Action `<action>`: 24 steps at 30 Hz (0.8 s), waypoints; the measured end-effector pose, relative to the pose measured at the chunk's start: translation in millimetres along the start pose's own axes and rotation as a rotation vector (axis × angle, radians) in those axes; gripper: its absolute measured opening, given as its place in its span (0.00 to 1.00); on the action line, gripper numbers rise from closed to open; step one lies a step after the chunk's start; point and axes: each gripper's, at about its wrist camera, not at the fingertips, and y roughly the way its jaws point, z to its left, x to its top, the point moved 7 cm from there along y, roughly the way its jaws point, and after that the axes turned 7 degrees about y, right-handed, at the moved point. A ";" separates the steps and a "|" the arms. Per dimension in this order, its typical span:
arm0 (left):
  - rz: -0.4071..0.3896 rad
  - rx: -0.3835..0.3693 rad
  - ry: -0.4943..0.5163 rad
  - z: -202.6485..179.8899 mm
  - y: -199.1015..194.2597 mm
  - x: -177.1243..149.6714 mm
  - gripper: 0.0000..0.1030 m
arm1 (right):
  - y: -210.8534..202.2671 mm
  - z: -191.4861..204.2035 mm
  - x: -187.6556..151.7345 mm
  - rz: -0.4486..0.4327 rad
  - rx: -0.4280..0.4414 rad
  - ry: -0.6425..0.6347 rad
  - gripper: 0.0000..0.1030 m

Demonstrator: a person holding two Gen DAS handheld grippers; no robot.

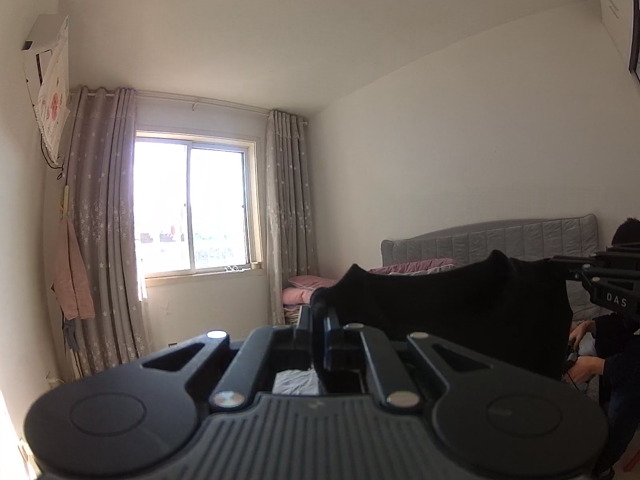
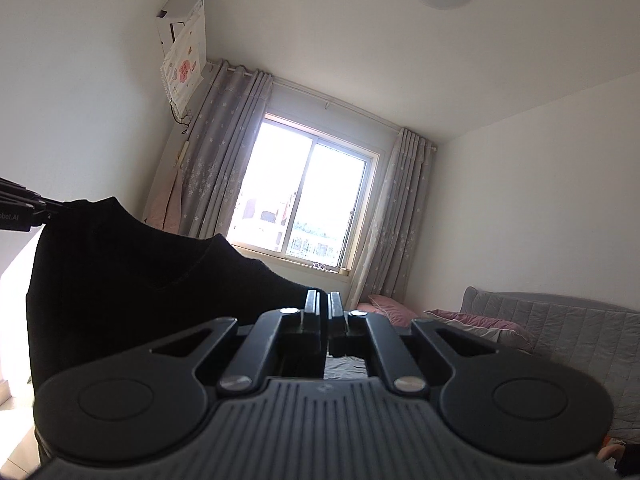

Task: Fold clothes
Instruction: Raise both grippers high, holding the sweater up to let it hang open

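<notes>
- Black top (image 1: 460, 304) hangs in the air betw. both tools, over the bed (image 2: 560, 340).
- L tool (image 1: 319, 312) & R tool (image 2: 323, 304): each pinching a top corner.
- Risk: thin pinch slips w/ a tug, top drops, bunches.
- L view only: person (image 1: 616, 344) at right. R view: neckline.

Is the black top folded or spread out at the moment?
Spread: the top hangs stretched between the left claw and the right claw.
</notes>
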 end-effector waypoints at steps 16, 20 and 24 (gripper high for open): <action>-0.208 0.035 0.095 -1.2 -44.6 94.2 0.04 | -54.9 -15.4 77.7 -0.185 -0.052 -0.053 0.04; -0.187 0.034 0.092 0.5 -33.6 84.7 0.04 | -63.6 -23.8 63.4 -0.183 -0.047 -0.051 0.04; -0.093 0.014 0.080 -5.0 -2.6 55.5 0.04 | -43.6 -26.1 38.1 -0.123 -0.040 -0.043 0.04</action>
